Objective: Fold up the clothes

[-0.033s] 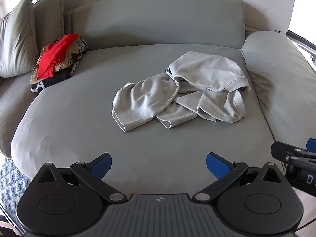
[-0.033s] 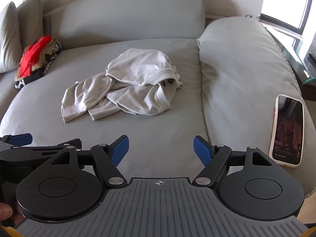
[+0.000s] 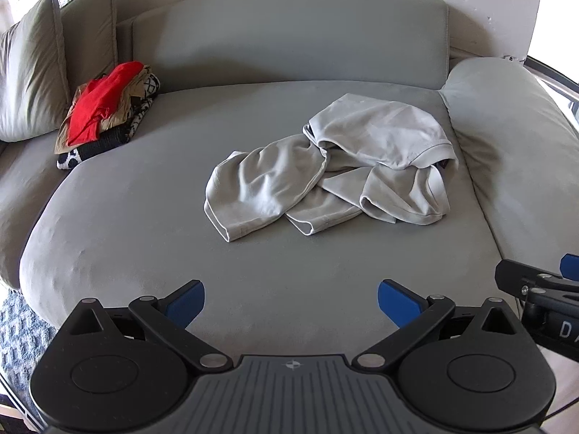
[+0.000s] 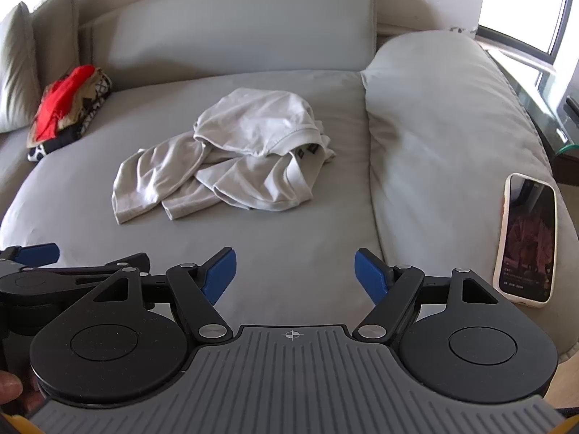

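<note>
A crumpled light grey t-shirt lies in a heap in the middle of the grey sofa seat; it also shows in the right wrist view. My left gripper is open and empty, held near the seat's front edge, well short of the shirt. My right gripper is open and empty, also near the front edge, to the right of the left one. The left gripper's fingers show at the left of the right wrist view.
A pile of folded clothes with a red piece on top sits at the back left beside two cushions. A padded armrest bounds the right side, with a phone lying on it. A patterned rug lies below left.
</note>
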Motion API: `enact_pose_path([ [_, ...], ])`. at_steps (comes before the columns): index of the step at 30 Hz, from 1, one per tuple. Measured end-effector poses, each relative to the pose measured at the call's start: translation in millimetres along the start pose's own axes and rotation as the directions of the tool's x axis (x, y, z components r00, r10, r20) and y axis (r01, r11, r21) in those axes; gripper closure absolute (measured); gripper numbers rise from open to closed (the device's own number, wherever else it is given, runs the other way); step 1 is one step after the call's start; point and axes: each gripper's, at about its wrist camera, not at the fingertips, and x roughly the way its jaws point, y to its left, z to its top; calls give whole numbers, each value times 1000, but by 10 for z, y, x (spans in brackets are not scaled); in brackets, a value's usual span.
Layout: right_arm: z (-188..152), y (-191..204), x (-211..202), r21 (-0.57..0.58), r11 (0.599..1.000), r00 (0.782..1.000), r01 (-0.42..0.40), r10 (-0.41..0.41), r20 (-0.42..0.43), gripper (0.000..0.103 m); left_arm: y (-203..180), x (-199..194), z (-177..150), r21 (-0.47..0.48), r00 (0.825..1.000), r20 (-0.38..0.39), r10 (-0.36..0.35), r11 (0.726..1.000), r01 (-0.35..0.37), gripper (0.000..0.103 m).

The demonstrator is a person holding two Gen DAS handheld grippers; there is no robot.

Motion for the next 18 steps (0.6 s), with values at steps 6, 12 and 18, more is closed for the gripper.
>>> enact_pose_path([
  [6,6,-37,-10,-5,1000,1000,10,-10,7,25,-22,-7,-31,-1,1000,19,-23,1000,23,1],
  [12,-1,1,-2,-15,1000,1000,27,-27,8,25,-45,-32,-49,10,1000,28,-13,1000,13,1],
  [18,-1,-19,-9,-7,1000,1000,26,-26,9,25,-69,-46,-56,31,999,32,-9,999,8,2],
])
